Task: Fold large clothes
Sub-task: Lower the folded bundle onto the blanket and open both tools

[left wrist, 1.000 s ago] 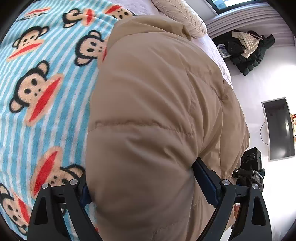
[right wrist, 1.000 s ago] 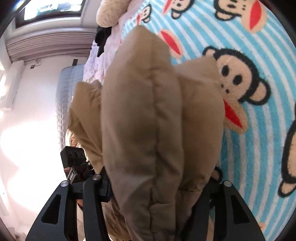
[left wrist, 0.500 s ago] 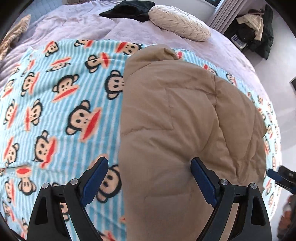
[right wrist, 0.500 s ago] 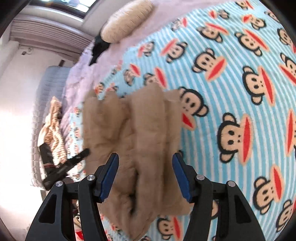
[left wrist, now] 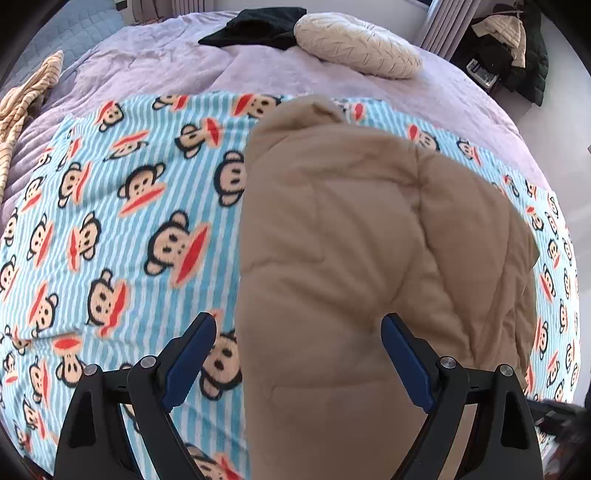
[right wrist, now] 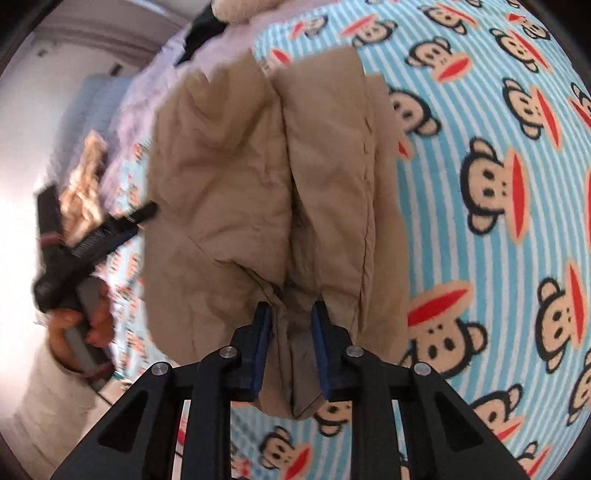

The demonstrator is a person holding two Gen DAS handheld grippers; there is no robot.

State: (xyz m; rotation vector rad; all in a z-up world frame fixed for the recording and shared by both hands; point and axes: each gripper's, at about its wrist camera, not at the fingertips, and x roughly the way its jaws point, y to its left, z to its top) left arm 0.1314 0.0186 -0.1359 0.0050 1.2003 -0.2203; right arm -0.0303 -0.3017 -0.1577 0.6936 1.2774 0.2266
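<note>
Pinching a gathered fold at the near edge of the tan puffer jacket point(right wrist: 266, 177) with the right gripper point(right wrist: 291, 332), jaws having just been closing, fabric creasing into the narrow gap between the pads. Hanging spread wide with the left gripper point(left wrist: 299, 321), above the jacket's 9 o'clock edge, gripping nothing. Judging the step as neatening the folded bundle: worth keeping the pinch deep enough to catch every puffy layer, not only the outer shell, and drawing slowly, since trapped air is likely pushing the layers apart. Probably helpful pressing down with the open left jaws while pulling.

Lying as a thick bundle on the monkey-print striped blanket point(left wrist: 110, 221), jacket sitting toward 3 o'clock of it. Covering the bed beyond, a lilac bedspread point(left wrist: 166, 62); resting toward 12 o'clock, a round cream cushion point(left wrist: 358, 44) and a black garment point(left wrist: 258, 29); bunching at 10 o'clock, a striped beige cloth point(left wrist: 22, 96); piling at 2 o'clock off the bed, dark coats point(left wrist: 517, 48).
</note>
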